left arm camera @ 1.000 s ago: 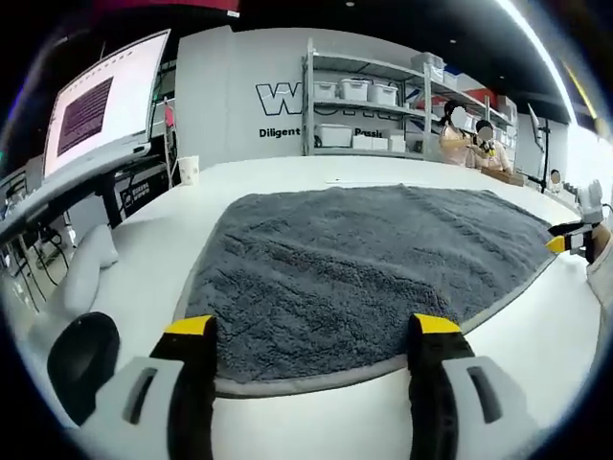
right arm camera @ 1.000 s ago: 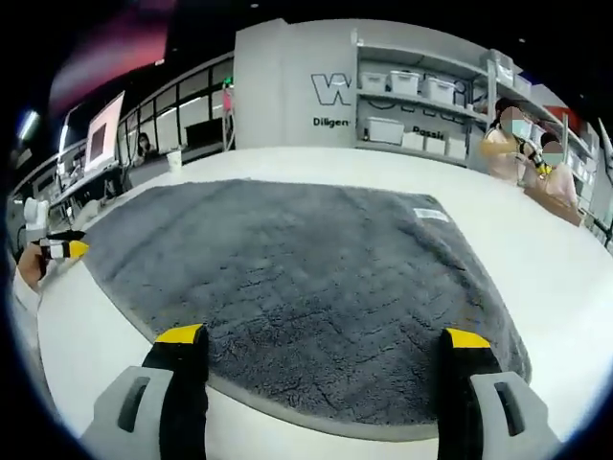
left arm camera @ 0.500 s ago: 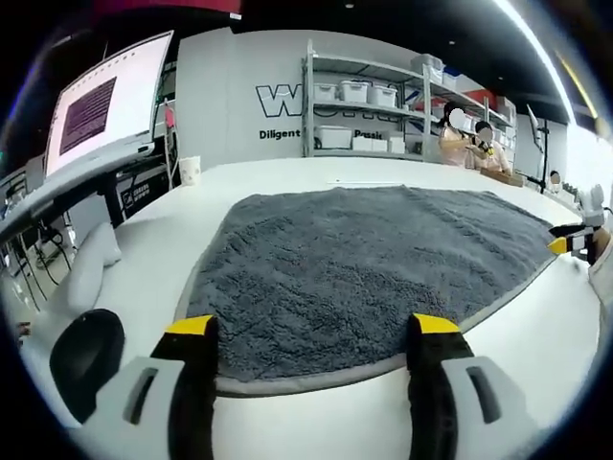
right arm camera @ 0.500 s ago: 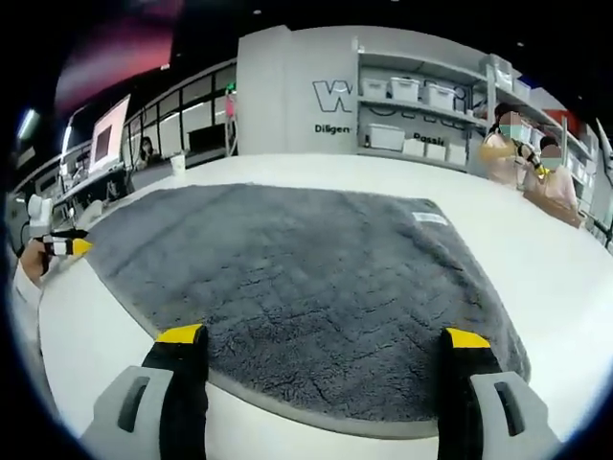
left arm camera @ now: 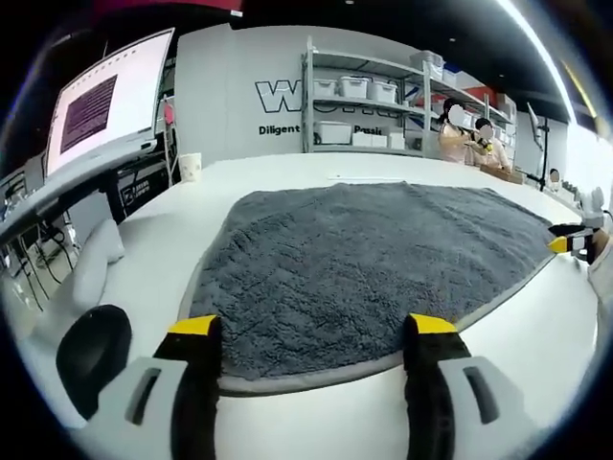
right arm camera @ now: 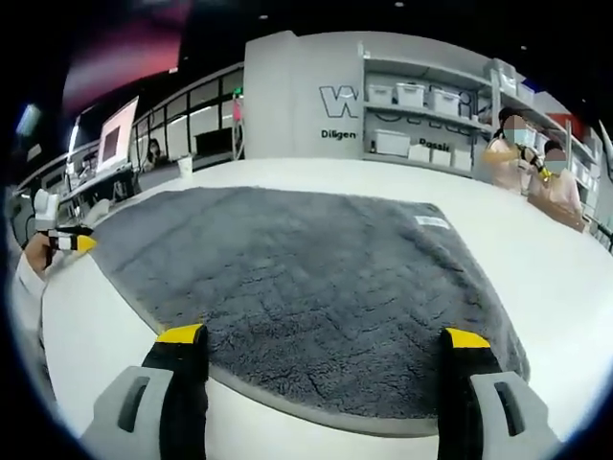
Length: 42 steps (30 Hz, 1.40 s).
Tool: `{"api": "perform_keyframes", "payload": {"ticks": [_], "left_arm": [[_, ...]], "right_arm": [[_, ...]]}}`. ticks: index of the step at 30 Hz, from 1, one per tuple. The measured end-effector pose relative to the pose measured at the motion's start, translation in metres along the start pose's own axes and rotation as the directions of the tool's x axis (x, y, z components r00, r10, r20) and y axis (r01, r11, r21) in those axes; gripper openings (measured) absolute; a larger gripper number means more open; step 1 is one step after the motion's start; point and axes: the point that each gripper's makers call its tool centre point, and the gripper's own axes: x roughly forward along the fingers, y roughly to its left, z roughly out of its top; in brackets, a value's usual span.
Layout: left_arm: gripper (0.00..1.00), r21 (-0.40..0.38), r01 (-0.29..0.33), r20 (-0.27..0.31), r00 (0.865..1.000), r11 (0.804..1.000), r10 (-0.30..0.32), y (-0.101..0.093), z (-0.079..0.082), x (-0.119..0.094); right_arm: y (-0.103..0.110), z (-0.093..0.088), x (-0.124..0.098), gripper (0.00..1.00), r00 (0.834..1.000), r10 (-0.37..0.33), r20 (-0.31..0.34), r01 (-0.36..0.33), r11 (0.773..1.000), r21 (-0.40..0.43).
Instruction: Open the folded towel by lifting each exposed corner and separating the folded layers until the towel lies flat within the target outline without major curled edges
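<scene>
Fingers of both grippers stand wide apart, holding nothing: the left gripper (left arm camera: 308,331) and right gripper (right arm camera: 324,340) each hover just short of the grey towel's (left arm camera: 374,259) near hem. It lies spread on the white table (left arm camera: 536,331), straight ahead, equally near both.

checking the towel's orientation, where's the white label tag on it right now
In the right gripper view the white label tag lies on the grey towel near its far right corner, on the side toward the shelving.
</scene>
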Motion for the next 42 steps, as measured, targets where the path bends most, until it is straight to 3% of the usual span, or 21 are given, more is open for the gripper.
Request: {"api": "perform_keyframes", "payload": {"ticks": [17, 42], "left_arm": [[0.77, 0.005, 0.004, -0.003, 1.000, 1.000, -0.004, 0.000, -0.002, -0.002], [0.75, 0.022, 0.035, -0.027, 0.999, 0.999, -0.034, -0.002, -0.013, -0.026]], "right_arm": [[0.003, -0.002, -0.003, 1.00, 1.000, 0.017, 0.014, -0.017, 1.000, -0.009], [0.014, -0.016, -0.028, 1.00, 0.998, 0.061, -0.033, -0.062, 0.998, -0.029]]}}
